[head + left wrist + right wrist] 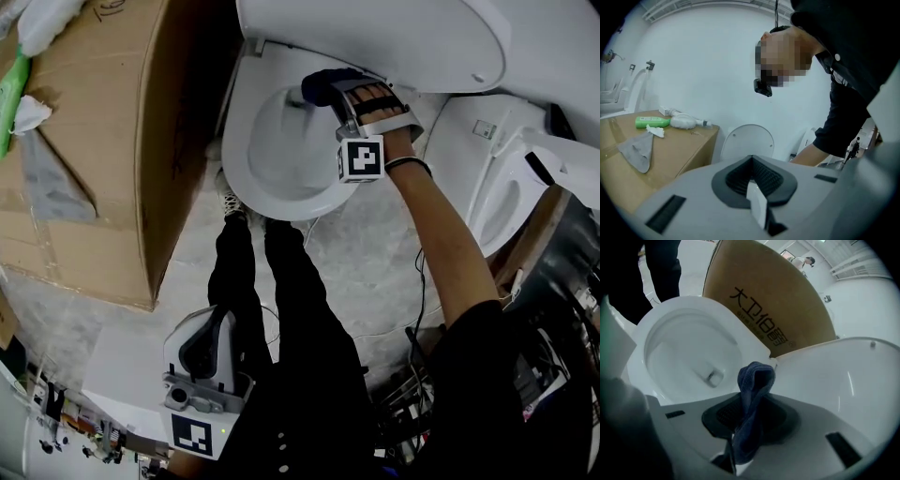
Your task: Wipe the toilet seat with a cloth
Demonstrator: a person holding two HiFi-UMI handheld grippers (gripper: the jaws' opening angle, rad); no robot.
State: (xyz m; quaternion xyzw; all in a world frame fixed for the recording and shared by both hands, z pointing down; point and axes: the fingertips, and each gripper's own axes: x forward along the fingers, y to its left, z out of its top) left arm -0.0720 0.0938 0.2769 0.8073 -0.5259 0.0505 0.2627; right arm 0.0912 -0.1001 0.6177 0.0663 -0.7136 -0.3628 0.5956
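Pinching the blue cloth [754, 380] in my right gripper [333, 94], I'm at the toilet seat's [246, 173] far right; wiping looks under way, with most of the ring left. My left gripper [202, 394] is near me, jaws together, empty.

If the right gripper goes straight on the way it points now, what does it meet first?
Its cloth would probably touch the back of the toilet rim first, just beside the raised lid; the depth is unclear.
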